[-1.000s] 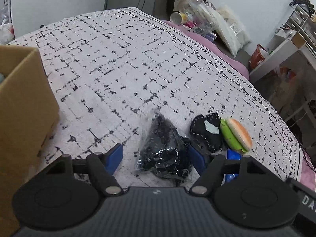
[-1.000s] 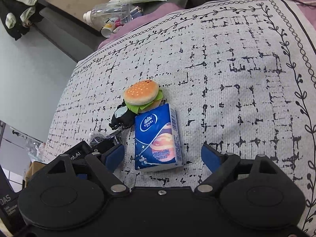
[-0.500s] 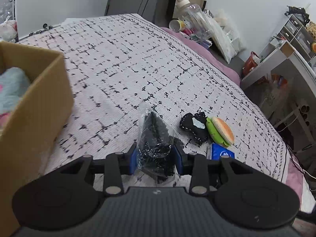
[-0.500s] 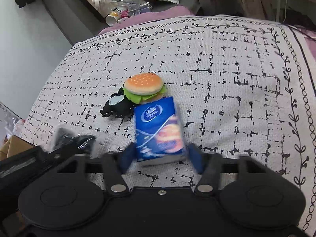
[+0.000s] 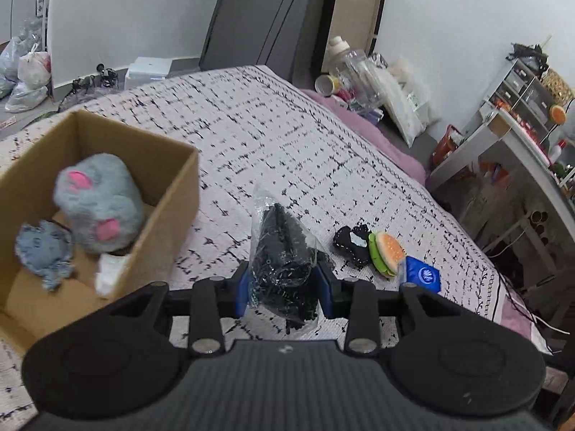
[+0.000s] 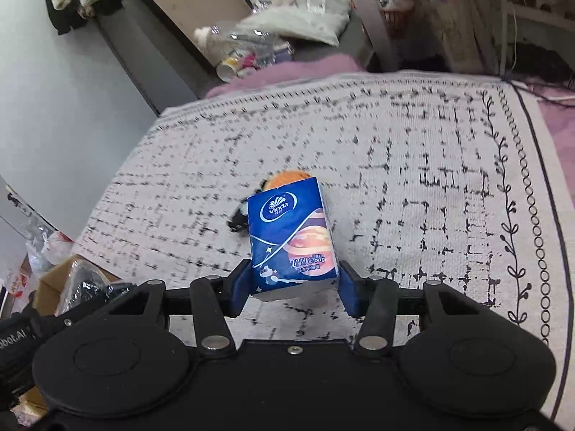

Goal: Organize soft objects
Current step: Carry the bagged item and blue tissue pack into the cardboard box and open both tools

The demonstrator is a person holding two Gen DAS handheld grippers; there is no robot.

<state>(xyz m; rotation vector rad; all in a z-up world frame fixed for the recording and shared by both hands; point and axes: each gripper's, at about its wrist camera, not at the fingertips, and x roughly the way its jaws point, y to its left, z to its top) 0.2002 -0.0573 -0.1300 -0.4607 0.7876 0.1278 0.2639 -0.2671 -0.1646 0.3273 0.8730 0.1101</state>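
Bag of dark stuff (image 5: pixel 284 269) pinched in left tool (image 5: pixel 284 282), lifted over the bed (image 5: pixel 287 143). Tissue pack (image 6: pixel 293 240) clamped in right tool (image 6: pixel 293 287), probably airborne too. Carry both over the box (image 5: pixel 172 194), release low, avoid crushing the plush (image 5: pixel 99 203).

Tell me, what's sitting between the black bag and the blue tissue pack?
In the left wrist view, a small black plush toy and a burger plush lie side by side between the black bag in the left tool and the blue tissue pack.
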